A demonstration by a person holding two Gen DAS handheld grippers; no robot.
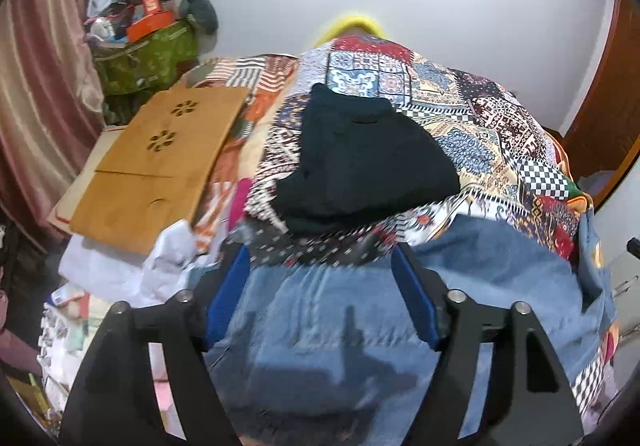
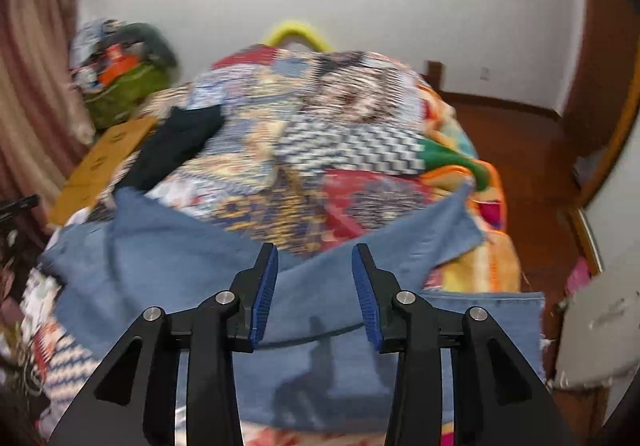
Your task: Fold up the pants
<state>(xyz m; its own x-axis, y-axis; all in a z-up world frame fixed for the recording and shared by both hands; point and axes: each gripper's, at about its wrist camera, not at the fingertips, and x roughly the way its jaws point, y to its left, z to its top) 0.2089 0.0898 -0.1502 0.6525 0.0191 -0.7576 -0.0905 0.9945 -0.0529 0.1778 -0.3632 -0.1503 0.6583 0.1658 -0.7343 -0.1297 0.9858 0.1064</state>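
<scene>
Blue denim pants [image 1: 320, 326] lie spread over the near part of a bed with a patchwork cover [image 1: 460, 117]. In the left wrist view my left gripper [image 1: 320, 258] stands open just above the denim, blue pads wide apart, nothing pinched. In the right wrist view the same pants [image 2: 160, 246] stretch across the bed, one leg end [image 2: 460, 230] reaching right and another layer [image 2: 480, 326] lying near. My right gripper [image 2: 314, 258] hangs open over the cloth with a gap between its pads. A dark folded garment [image 1: 360, 165] rests farther up the bed.
A tan cardboard sheet [image 1: 160, 157] with flower cut-outs lies at the bed's left. Behind it stands a green bag [image 1: 148, 57] heaped with clutter, next to a pink curtain [image 1: 40, 85]. White cloths [image 1: 120, 262] pile at the near left. Wooden floor [image 2: 520, 149] runs right of the bed.
</scene>
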